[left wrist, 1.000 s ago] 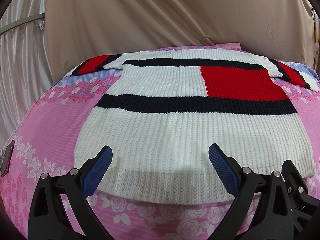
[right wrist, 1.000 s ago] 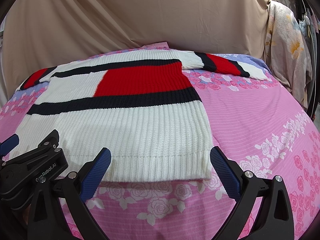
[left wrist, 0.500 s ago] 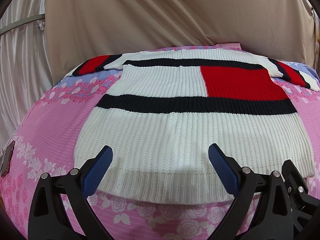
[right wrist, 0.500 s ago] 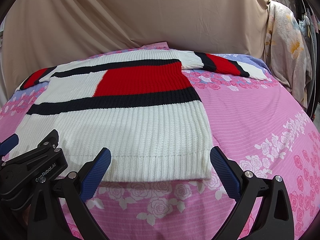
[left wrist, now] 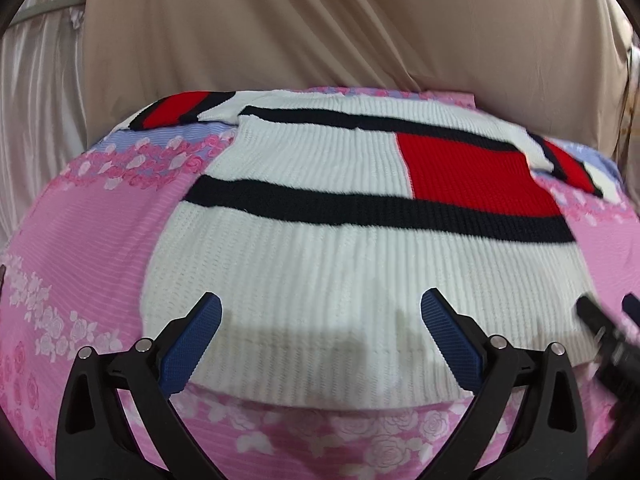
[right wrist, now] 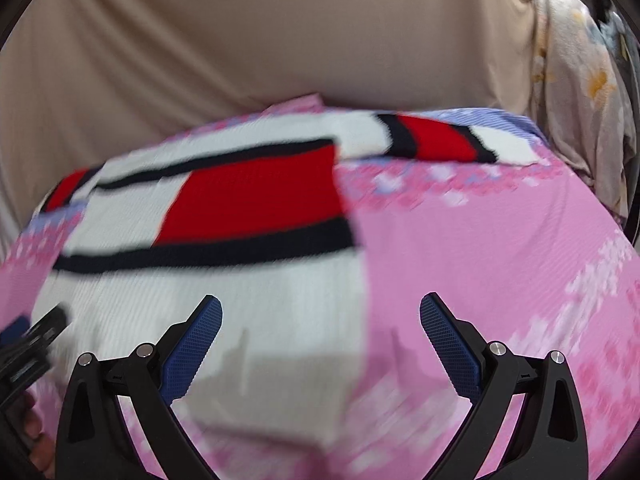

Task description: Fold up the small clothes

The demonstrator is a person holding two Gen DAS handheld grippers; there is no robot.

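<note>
My sweater (left wrist: 360, 264) lies flat on the bed (left wrist: 80, 248), its hem toward the bed's near edge and its sleeves spread toward the far corners. My left gripper (left wrist: 318, 334) hangs over the hem's middle. My right gripper (right wrist: 320, 336) hangs over the sweater's right side edge. A curtain (left wrist: 320, 28) hangs behind the bed's far edge.

The sweater (left wrist: 360, 264) was white ribbed knit crossed by two navy bands, with a red block between them; its sleeves (right wrist: 436, 142) carried red panels edged in navy. The bedsheet (left wrist: 80, 240) was pink with fine stripes, white and pink roses, and a lilac border. The backdrop curtain (left wrist: 320, 28) was plain beige. The left gripper (left wrist: 318, 332) and right gripper (right wrist: 320, 330) were black with blue textured pads.
</note>
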